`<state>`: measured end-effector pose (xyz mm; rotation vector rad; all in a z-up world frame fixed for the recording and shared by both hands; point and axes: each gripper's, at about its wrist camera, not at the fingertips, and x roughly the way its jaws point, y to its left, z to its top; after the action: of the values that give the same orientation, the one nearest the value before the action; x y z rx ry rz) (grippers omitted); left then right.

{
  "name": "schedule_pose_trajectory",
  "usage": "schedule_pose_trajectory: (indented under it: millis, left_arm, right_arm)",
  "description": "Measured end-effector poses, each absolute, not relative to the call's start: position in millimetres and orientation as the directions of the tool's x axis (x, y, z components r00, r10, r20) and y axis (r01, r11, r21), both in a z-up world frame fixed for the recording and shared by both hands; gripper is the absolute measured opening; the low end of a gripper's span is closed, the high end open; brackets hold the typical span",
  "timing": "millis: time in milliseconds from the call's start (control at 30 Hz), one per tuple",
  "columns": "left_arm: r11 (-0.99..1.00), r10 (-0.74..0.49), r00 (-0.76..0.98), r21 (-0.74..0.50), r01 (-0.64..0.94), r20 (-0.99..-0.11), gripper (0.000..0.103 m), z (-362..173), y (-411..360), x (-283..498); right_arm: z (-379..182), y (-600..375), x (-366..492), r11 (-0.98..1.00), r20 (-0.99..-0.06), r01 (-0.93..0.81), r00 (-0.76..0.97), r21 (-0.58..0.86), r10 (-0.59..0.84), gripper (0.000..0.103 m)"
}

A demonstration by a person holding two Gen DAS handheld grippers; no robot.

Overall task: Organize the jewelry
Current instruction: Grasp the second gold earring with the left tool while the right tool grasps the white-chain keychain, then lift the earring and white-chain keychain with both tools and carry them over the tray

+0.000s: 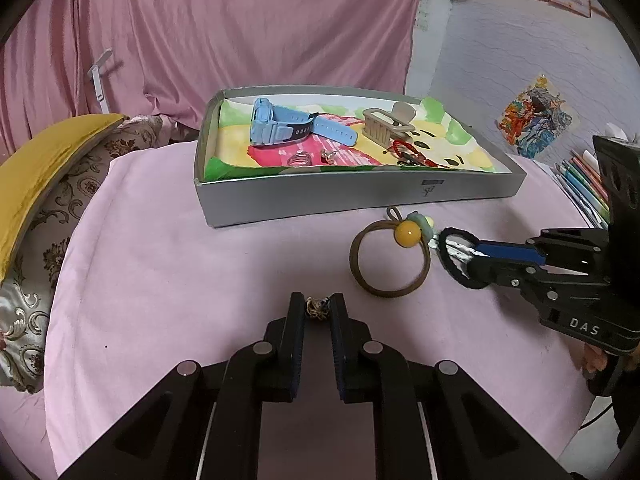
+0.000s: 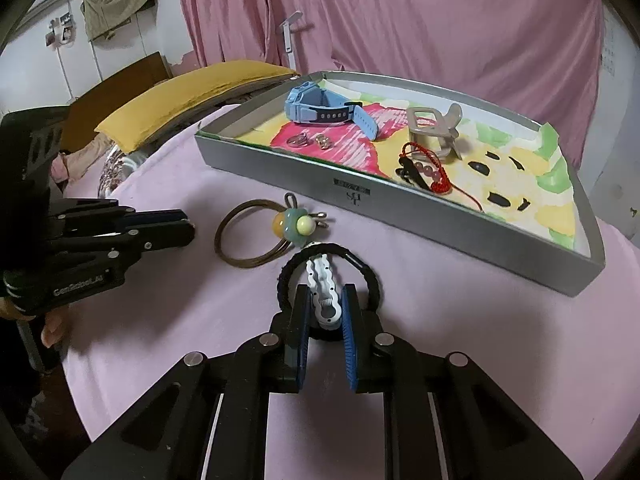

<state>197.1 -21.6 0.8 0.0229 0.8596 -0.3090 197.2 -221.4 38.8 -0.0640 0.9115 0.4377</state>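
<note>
— What colours lie in the grey box (image 1: 320,196)?
— A light blue watch (image 1: 280,124), a beige hair claw (image 1: 386,122), a red cord bracelet (image 2: 424,168), on a lining (image 2: 512,184) painted yellow, green and pink-red (with black dabs).
— Outside it?
— A brown hair tie (image 1: 390,258) with a yellow bead, a black-and-white clip (image 2: 324,288), a pale pink cloth (image 1: 180,264).

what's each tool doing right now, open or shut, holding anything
Left tool: closed on a small beaded trinket.
Right tool: closed on a white hair clip with a black hair tie looped around it.
</note>
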Motion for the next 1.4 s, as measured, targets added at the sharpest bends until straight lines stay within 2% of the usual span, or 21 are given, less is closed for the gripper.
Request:
schedule_pose_trajectory:
  millis: [400, 833, 1033, 1400]
  left_arm:
    - [0.947, -0.289, 0.609, -0.126, 0.296, -0.739, 0.012, 0.5, -31.1, 180.1]
    - [0.938, -0.325, 0.636, -0.156, 0.308, -0.700, 0.012, 9.0, -36.8, 167.3]
    - [0.940, -0.332, 0.699, -0.157, 0.303, -0.633, 0.012, 26.3, -38.9, 162.3]
    - [0.960, -0.281, 0.873, -0.103, 0.262, -0.400, 0.012, 81.5, -49.6, 171.7]
  right_arm:
    - [41.6, -242.6, 177.4, 0.910, -0.760, -0.369, 0.530, 0.192, 0.376, 0.013]
    - [50.3, -245.9, 159.1, 0.910, -0.745, -0.381, 0.556, 0.166, 0.369, 0.013]
    - [65.1, -250.2, 151.9, 0.906, -0.683, -0.379, 0.612, 0.190, 0.399, 0.013]
    - [102.3, -243.6, 166.6, 0.912, -0.465, -0.343, 0.785, 0.224, 0.410, 0.013]
